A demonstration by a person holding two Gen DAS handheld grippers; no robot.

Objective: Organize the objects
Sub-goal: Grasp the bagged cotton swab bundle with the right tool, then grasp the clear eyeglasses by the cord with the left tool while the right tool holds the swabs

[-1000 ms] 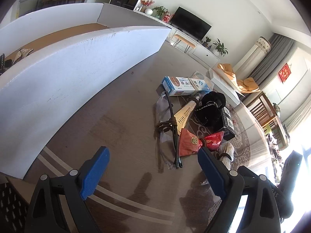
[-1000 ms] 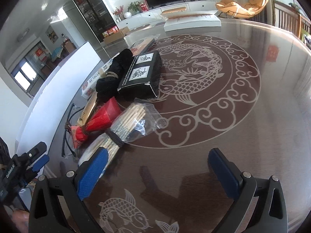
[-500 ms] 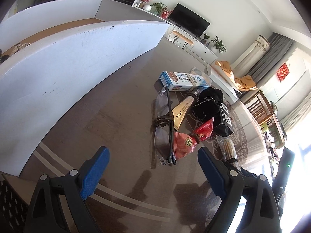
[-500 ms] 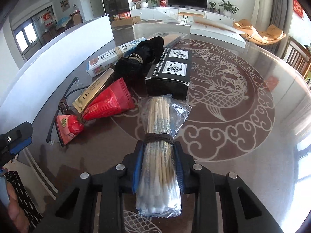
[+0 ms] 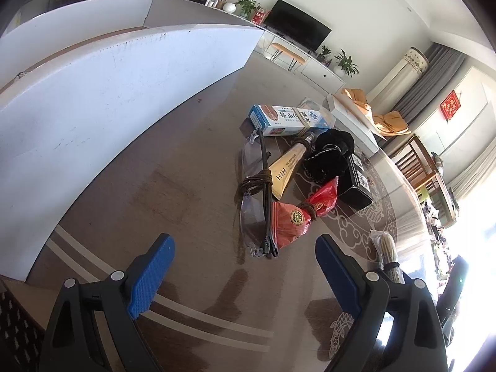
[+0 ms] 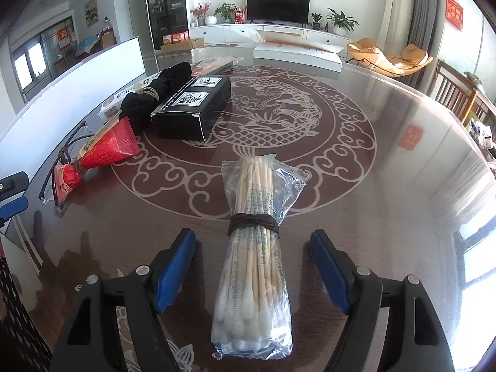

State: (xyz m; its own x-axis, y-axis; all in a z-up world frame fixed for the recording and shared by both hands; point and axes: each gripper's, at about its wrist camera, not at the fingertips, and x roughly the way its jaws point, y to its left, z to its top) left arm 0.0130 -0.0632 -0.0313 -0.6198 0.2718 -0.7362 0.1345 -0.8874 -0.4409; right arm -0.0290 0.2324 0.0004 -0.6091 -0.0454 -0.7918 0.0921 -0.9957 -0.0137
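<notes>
Above the table, the right gripper's downward-tilted jaws are opening around the swab bundle.

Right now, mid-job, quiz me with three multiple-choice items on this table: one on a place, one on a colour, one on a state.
1. Where does the clear plastic bag of cotton swabs lie?
A. between the right gripper jaws
B. on the black rectangular box
C. inside the white bin

2. What colour is the crimped foil packet tied with brown cord?
A. green
B. red
C. silver

3. How do the right gripper's jaws stand?
A. pressed on the bag
B. apart, clear of the bag
C. shut with nothing between

Answers: 1 A, the bag rests on the dark glossy table with a blue pad on either side. 2 B, its foil is plainly red. 3 B, the jaws are opening and a gap shows on both sides of the bag.
</notes>
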